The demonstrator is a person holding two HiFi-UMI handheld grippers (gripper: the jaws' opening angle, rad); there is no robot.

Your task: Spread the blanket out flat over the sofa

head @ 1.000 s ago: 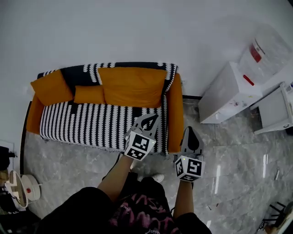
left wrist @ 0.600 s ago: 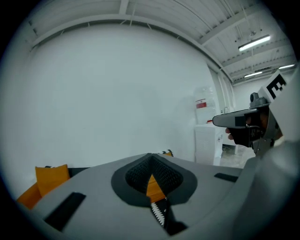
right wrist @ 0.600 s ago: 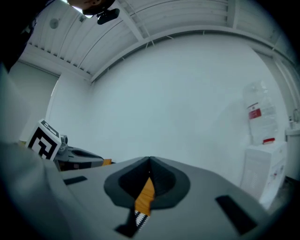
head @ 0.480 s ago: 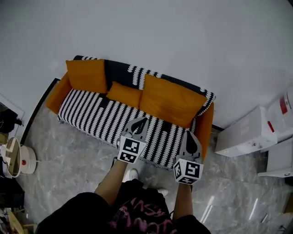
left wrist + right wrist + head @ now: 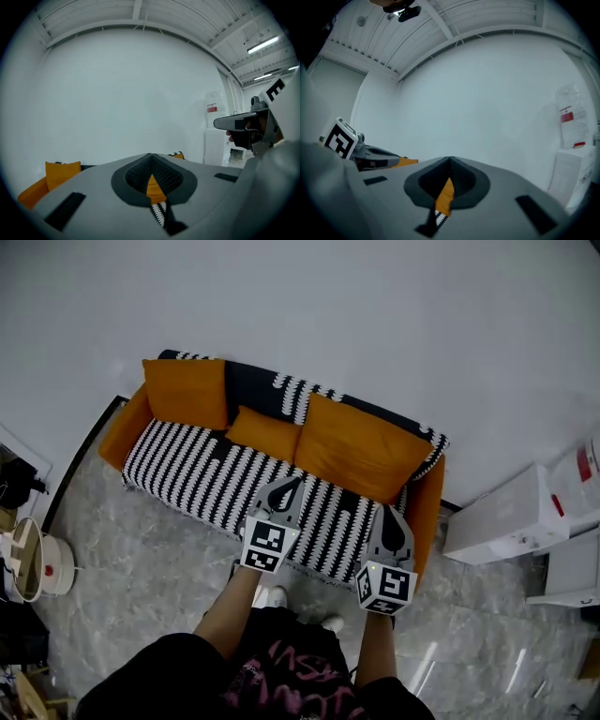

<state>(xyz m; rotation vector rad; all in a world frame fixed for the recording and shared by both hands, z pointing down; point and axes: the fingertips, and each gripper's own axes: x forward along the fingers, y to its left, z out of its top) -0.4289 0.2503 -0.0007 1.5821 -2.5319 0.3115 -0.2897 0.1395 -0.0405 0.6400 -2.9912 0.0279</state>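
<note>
On the sofa [image 5: 427, 510] lie three orange cushions [image 5: 354, 448]; beside it, perhaps a cabinet [image 5: 497, 518]

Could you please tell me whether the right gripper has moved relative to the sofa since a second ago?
Yes. The right gripper was beyond the sofa's right armrest, over the floor; now it is over the striped blanket, left of that armrest.

Head view: taken from above, tilted steeply down; sofa [image 5: 425, 512] framed centrally, some way off. Left and right gripper views: aimed level along own jaws at wall [image 5: 131, 93]; sofa shared, lower frame.
</note>
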